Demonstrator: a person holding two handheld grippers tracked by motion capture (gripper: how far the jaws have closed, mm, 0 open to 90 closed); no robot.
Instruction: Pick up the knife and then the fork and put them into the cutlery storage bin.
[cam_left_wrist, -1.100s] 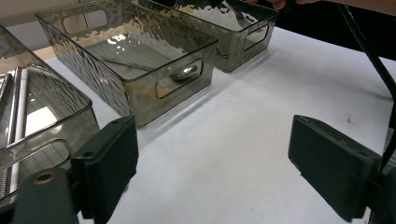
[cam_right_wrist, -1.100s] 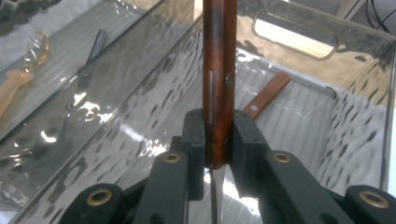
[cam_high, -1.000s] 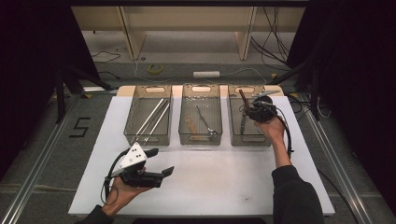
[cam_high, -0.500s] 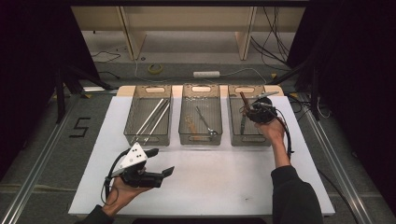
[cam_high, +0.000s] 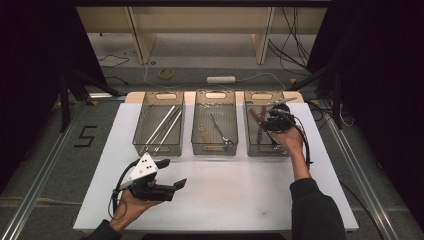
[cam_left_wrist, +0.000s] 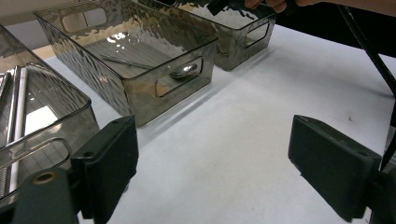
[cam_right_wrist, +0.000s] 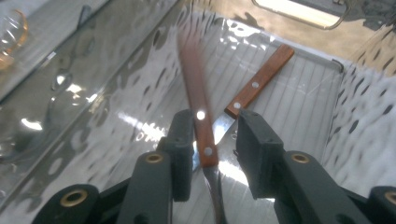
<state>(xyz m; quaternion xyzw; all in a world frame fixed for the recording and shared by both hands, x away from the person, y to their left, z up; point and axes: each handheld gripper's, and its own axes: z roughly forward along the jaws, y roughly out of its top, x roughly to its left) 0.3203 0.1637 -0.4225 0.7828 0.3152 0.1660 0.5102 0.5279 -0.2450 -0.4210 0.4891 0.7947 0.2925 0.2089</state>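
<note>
Right gripper (cam_right_wrist: 215, 140) jaws just opening; wood-handled knife (cam_right_wrist: 198, 112) between, seemingly loose.

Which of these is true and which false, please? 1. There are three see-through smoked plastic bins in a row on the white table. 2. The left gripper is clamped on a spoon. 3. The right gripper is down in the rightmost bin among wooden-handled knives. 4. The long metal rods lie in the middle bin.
1. True: three see-through smoked plastic bins stand side by side on the white table.
2. False: the left gripper hangs open over bare table, nothing between its jaws.
3. True: the right gripper is in the rightmost bin; its jaws have just been opening, with a wooden-handled knife between them.
4. False: the long metal rods lie in the leftmost bin; the middle bin holds a spoon.
</note>
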